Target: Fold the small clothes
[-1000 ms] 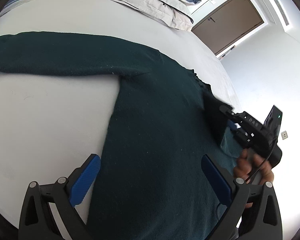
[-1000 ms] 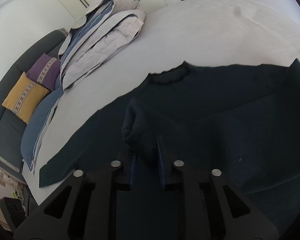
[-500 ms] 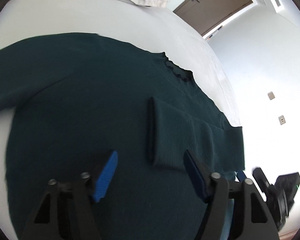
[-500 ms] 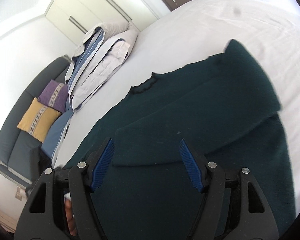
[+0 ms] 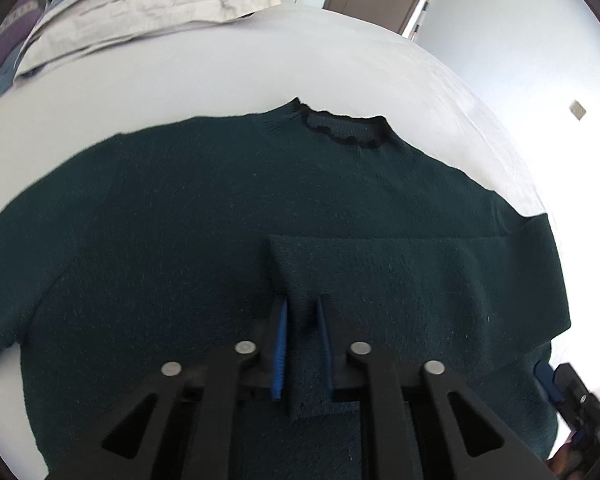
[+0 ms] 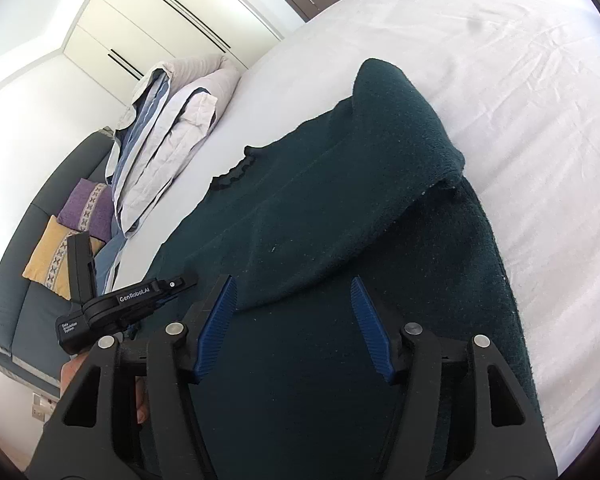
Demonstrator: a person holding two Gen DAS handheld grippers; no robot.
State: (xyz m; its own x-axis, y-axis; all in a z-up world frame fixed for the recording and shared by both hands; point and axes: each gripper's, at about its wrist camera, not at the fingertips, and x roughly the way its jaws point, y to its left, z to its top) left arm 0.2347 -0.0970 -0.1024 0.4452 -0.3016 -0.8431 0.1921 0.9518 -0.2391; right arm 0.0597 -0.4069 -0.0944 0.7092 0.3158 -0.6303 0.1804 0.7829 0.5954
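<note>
Since the earlier frames my left tongs (image 5: 302, 344) have closed from wide open and now pinch the cuff end of the folded sleeve (image 5: 400, 276); a second ago the right tongs gripped that cloth. My right tongs (image 6: 292, 328) let it go and have just narrowed a little: they stand half open above the sweater (image 6: 340, 208), with nothing pressed between the blue ribbed pads (image 6: 216, 324). The sweater is dark green, of fuzzy knitted wool, with a wavy black-edged collar (image 5: 342, 130). It lies flat on the bed (image 6: 520, 80), on a smooth white sheet, one sleeve folded across the chest. Folded grey-blue bedding (image 6: 168, 128) lies near the bed's far edge.
</note>
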